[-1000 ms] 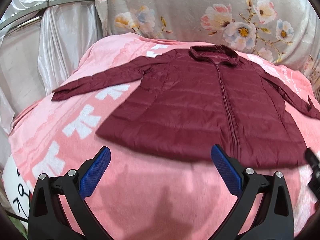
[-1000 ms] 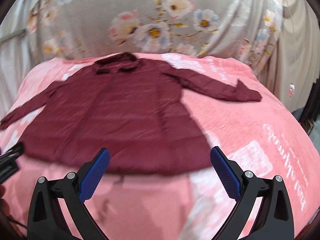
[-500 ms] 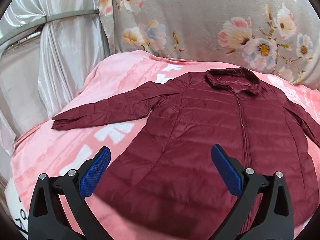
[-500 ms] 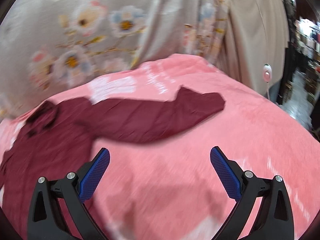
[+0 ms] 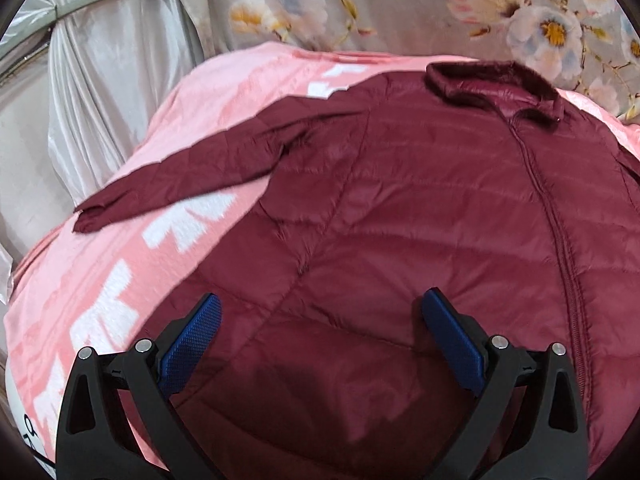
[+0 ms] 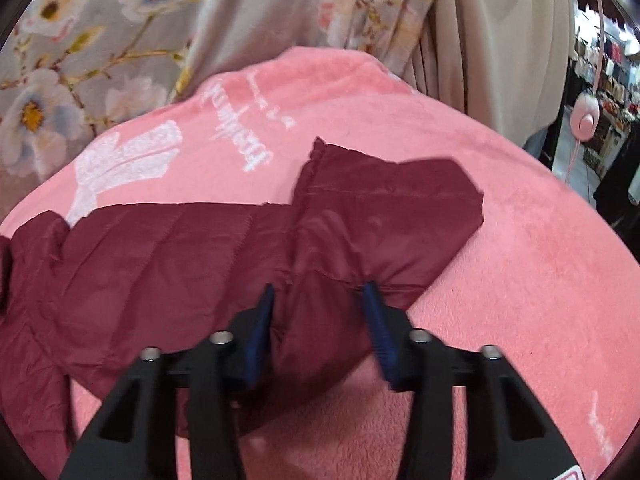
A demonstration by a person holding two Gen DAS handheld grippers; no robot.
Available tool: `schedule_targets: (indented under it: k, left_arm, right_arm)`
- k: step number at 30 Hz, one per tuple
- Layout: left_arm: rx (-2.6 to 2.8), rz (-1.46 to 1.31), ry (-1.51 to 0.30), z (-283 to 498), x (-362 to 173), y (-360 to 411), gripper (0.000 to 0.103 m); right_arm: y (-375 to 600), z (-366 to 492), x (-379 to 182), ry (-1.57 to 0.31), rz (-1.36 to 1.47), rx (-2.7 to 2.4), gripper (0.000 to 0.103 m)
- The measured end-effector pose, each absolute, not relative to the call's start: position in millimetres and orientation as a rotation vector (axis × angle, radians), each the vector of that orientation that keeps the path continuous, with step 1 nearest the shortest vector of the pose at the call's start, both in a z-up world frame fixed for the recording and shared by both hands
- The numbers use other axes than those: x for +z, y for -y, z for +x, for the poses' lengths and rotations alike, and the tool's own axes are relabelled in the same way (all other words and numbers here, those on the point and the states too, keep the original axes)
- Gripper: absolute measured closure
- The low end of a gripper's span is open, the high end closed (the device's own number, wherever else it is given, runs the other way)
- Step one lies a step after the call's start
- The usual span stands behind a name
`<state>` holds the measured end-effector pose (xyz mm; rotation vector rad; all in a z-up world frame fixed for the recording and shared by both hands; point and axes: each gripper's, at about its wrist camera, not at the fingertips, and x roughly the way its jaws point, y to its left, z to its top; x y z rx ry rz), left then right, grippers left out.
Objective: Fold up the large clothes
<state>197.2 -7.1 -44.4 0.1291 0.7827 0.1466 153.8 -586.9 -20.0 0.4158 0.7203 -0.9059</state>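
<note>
— Where's the coat now?

— The maroon puffer jacket [image 5: 420, 216] lies front up on the pink blanket [image 5: 120, 264], zipped, collar [image 5: 492, 84] toward the flowered curtain [image 5: 360, 4]. One sleeve [image 5: 192, 176] stretches out flat toward the silvery drape [image 5: 92, 92], I'd guess so the body makes a clean shape to fold onto.

— And the two grippers?

— The right gripper [image 6: 320, 312] is down on the other sleeve's cuff end [image 6: 384, 216]. Its jaws have just been closing, and the padded cloth bunches up between the blue pads [image 6: 262, 316]. It looks pinched there, low on the edge nearest us, probably so the sleeve can be carried across the chest.

— The left one?

— The left gripper [image 5: 320, 320] is spread wide, nothing between the jaws. It hovers over the lower body of the jacket, near the side seam, maybe waiting to pin the cloth or take the hem.

— What's changed from a moment back?

— A second ago both stood back from the hem, jaws wide, the whole coat in view. Since then the right one has swung out to the sleeve and narrowed on it, and the left has come in over the quilting, so the hem is now out of its sight. The coat itself hasn't shifted that I can see.
</note>
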Motion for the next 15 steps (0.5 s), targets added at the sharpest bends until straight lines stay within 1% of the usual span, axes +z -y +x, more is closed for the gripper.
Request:
schedule_targets:
  k: [1,3,6,11,13,15]
  left_arm:
    - [0.143,0.118,-0.782,197,-44,5,0.005]
    - [0.141,0.106,-0.787,198,-46,4,0.005]
    - [0.138,0.106,-0.792,199,-48,4,0.005]
    - [0.143,0.12,-0.786,197,-47,6,0.005]
    - [0.142,0.114,-0.785,197,-46,5,0.005]
    - [0.139,0.102,-0.789,197,-47,3,0.005]
  right_arm:
    - [590,150,-19,-0.697,0.442,-0.9,0.081]
    - [590,147,-12,-0.651,0.468,-0.886,0.093]
    - [572,150,14,-0.549,0.482,-0.785,0.095]
    - [478,182,65,-0.414,0.328,-0.472,0.095]
    - [423,203,79,-0.407,0.243,-0.317,0.095]
    - [379,222,79,-0.43,0.184,-0.197,0.095]
